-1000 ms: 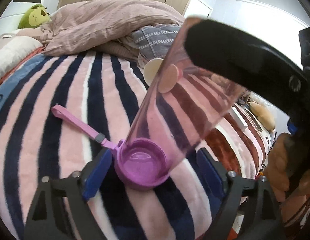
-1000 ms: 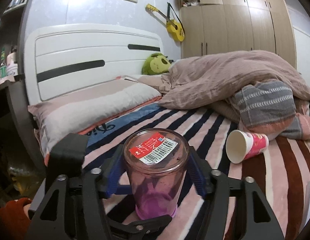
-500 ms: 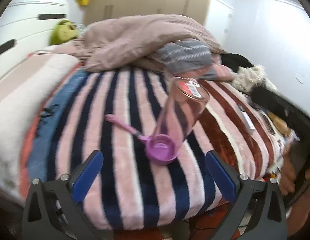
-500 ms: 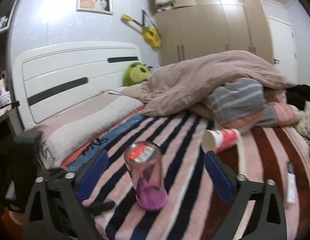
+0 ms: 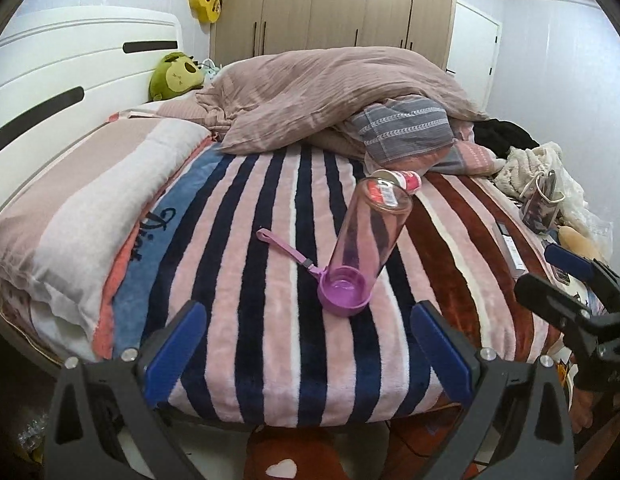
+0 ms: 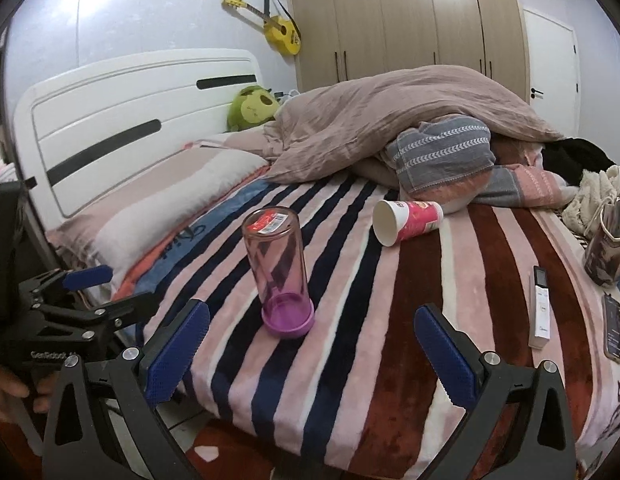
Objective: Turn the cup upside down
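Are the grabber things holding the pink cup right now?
No. The left gripper and right gripper are both open and hold nothing. The pink cup stands alone, upside down, on the striped blanket.

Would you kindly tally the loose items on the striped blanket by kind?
Pink tumbler, inverted on purple lid: 1
Paper cup on its side: 1
White remote: 1
Phone: 1
Total: 4

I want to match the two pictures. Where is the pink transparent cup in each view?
Left wrist view: the pink cup stands right of centre, upside down, leaning right, beyond the open left claw.
Right wrist view: the cup stands left of centre.
Shared landmark: the red paper cup, lying on its side behind it.
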`<state>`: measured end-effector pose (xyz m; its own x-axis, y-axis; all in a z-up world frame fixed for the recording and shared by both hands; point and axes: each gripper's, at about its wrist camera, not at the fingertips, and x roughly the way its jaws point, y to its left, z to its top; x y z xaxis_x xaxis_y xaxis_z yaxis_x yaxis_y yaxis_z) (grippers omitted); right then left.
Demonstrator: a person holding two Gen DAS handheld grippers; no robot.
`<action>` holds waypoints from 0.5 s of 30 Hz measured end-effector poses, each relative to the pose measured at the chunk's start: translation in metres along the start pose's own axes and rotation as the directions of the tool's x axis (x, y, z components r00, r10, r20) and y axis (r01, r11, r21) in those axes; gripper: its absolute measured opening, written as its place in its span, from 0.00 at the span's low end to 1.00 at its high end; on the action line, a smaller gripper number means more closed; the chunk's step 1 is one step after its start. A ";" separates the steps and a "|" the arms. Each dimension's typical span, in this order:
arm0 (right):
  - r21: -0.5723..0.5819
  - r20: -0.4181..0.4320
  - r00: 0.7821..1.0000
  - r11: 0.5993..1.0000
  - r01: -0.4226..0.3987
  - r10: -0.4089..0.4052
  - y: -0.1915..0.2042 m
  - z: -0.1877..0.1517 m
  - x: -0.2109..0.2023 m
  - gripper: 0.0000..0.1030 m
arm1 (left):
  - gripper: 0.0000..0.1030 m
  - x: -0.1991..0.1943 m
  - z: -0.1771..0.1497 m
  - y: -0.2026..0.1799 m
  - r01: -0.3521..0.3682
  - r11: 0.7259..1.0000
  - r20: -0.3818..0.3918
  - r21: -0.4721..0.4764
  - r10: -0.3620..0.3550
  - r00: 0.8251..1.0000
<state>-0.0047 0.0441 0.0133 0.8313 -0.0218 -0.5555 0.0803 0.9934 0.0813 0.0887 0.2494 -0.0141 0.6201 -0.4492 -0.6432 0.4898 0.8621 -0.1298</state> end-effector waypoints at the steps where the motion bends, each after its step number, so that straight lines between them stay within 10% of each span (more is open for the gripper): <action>1: -0.002 0.002 1.000 1.000 0.000 0.000 0.000 0.000 -0.001 1.00 | 0.99 -0.001 0.000 -0.002 -0.001 1.000 0.002 0.003 0.001 1.000; 15: 0.010 0.012 1.000 1.000 -0.012 0.011 0.000 -0.002 -0.012 1.00 | 0.99 -0.004 0.001 0.001 -0.013 1.000 0.002 0.000 0.013 1.000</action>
<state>-0.0156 0.0443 0.0186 0.8389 -0.0118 -0.5441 0.0764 0.9924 0.0963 0.0876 0.2517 -0.0111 0.6278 -0.4387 -0.6429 0.4820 0.8677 -0.1215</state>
